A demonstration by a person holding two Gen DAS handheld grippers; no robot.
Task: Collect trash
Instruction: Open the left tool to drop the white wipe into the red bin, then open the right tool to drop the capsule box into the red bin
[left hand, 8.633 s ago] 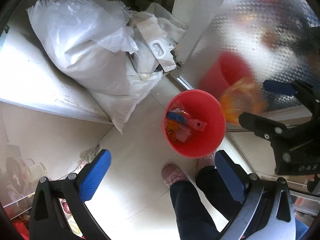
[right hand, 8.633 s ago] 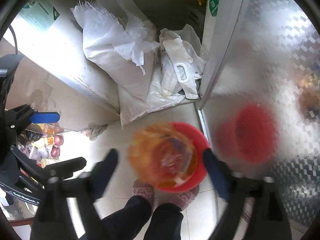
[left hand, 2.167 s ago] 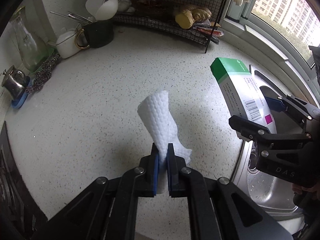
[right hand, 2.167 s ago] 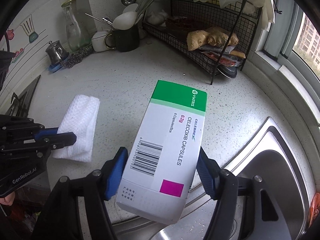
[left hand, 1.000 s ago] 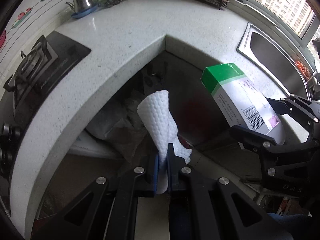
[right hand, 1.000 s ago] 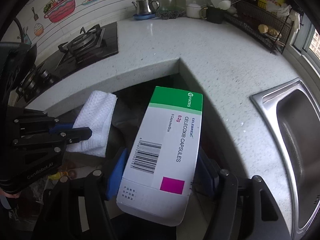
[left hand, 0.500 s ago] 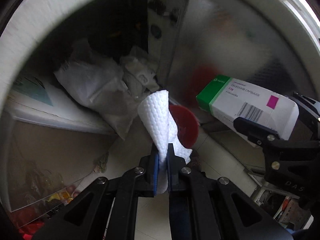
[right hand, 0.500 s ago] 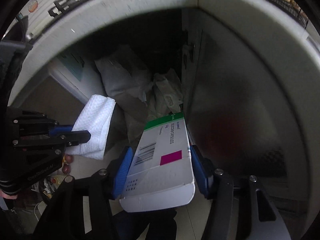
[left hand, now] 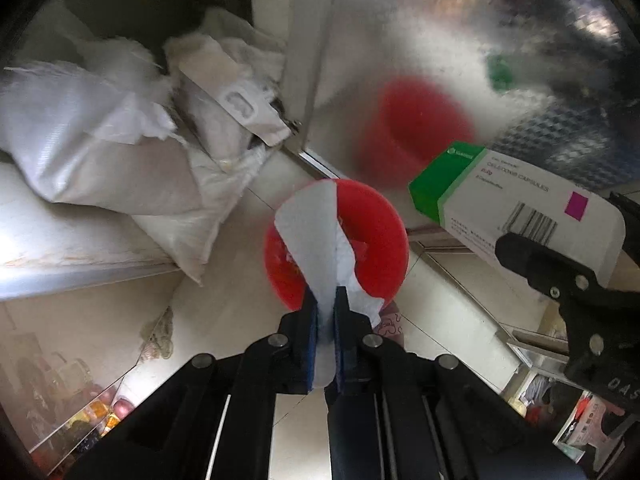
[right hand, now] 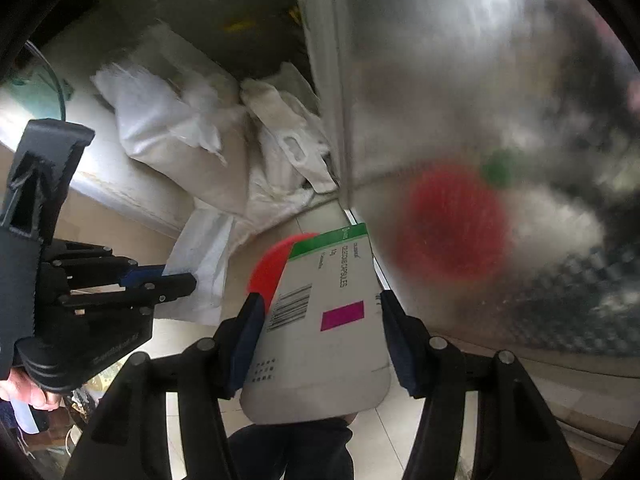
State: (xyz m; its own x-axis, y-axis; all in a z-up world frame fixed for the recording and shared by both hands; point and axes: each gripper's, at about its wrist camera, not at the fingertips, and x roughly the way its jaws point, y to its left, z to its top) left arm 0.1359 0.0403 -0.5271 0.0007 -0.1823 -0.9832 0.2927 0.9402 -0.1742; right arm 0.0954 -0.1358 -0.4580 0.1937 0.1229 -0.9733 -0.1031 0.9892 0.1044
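Nearest the left wrist camera, left gripper [left hand: 327,312] pinches a folded white paper towel [left hand: 314,232] tight between its blue pads, towel sticking up in front of the red bin [left hand: 376,236] on the tile floor. Right gripper [right hand: 320,312] clamps a white-and-green medicine box [right hand: 320,320] across its width, pads pressing both sides, box above the bin's rim. Beyond the bin, white woven sacks [left hand: 104,152] are piled in an open cabinet; a shiny metal door [right hand: 500,100] beside them reflects bin and box, blurred.
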